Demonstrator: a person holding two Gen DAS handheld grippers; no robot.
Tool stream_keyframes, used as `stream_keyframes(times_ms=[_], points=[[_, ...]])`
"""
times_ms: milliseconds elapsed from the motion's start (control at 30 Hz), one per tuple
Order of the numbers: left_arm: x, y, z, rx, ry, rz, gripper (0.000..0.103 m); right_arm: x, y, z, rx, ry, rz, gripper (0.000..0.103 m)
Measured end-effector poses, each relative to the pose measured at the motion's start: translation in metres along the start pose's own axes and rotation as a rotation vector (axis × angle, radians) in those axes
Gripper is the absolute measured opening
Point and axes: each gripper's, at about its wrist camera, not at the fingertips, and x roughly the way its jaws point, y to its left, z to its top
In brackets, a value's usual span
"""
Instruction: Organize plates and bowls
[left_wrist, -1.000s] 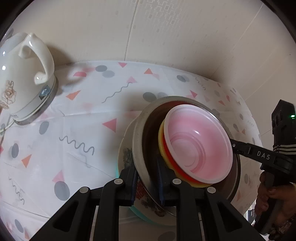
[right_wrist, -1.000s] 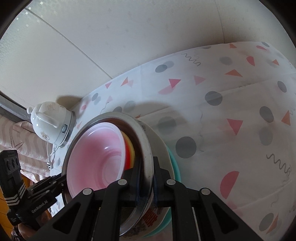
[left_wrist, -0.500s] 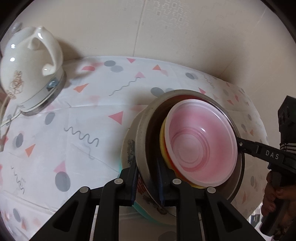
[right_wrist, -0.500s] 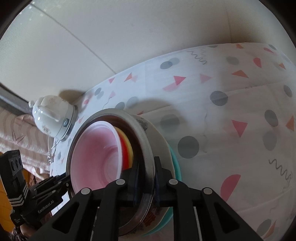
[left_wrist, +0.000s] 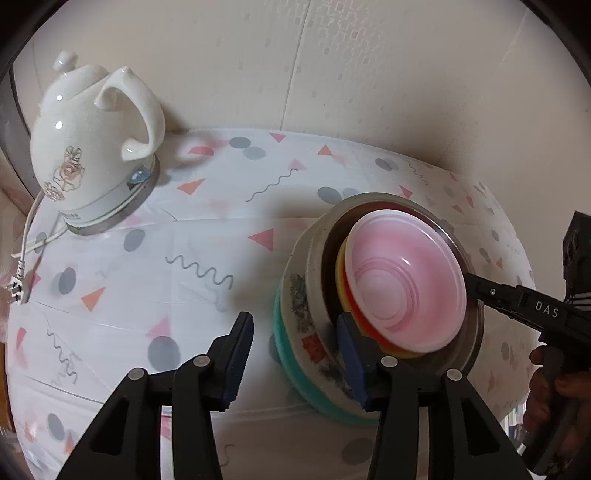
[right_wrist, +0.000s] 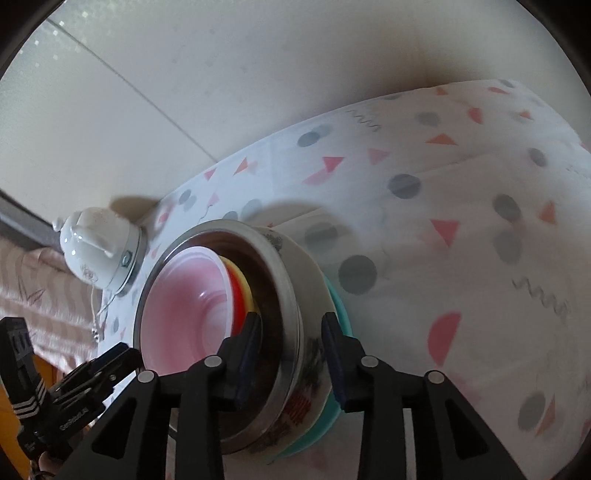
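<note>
Kettle (left_wrist: 92, 147): white, on its base at ten o'clock on the patterned tablecloth (left_wrist: 207, 236), against the wall, well apart from the stack.
Left gripper (left_wrist: 295, 347): jaws parted and just been opening; the left pad hangs over bare cloth, the right pad sits at the stack's near rim without pressing it.
Stack of bowls (left_wrist: 306, 332): at three o'clock in the left wrist view; teal bowl at the bottom, patterned white bowl, steel bowl (right_wrist: 291, 314), yellow and red bowls, pink bowl (left_wrist: 406, 288) on top.
Right gripper (right_wrist: 291, 332): jaws just been opening, now straddling the steel bowl's rim with gaps either side, gripping nothing.
</note>
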Motion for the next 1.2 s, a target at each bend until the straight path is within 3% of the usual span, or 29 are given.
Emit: stream_keyframes(times_ms=[67,133,200,267,433,500,567,633,900,1200], points=[[-0.004,0.002,-0.002,0.013,-0.001,0.007,0.05,-0.008,0.002,-0.008,0.013,-0.028,-0.03,0.036],[-0.008,0.006,-0.005,0.014,-0.004,0.008,0.065,-0.017,0.007,-0.018,0.013,-0.063,-0.061,0.038],[-0.016,0.011,-0.01,0.01,-0.019,0.008,0.073,-0.025,0.012,-0.025,0.0,-0.095,-0.086,0.039],[-0.021,0.014,-0.013,0.013,-0.029,0.006,0.076,-0.031,0.018,-0.031,-0.009,-0.117,-0.101,0.039],[-0.031,0.016,-0.023,0.045,-0.033,-0.009,0.096,-0.045,0.037,-0.048,-0.043,-0.174,-0.127,0.042],[-0.035,0.015,-0.026,0.068,-0.039,-0.006,0.096,-0.048,0.045,-0.057,-0.056,-0.192,-0.134,0.045],[-0.04,0.013,-0.029,0.096,-0.05,0.012,0.097,-0.049,0.052,-0.066,-0.073,-0.198,-0.144,0.067],[-0.045,0.013,-0.032,0.11,-0.067,0.028,0.101,-0.05,0.06,-0.077,-0.089,-0.21,-0.152,0.074],[-0.061,0.013,-0.045,0.119,-0.097,0.022,0.103,-0.048,0.078,-0.122,-0.101,-0.211,-0.208,0.079],[-0.072,0.011,-0.059,0.181,-0.123,0.054,0.103,-0.055,0.092,-0.143,-0.113,-0.24,-0.245,0.082]])
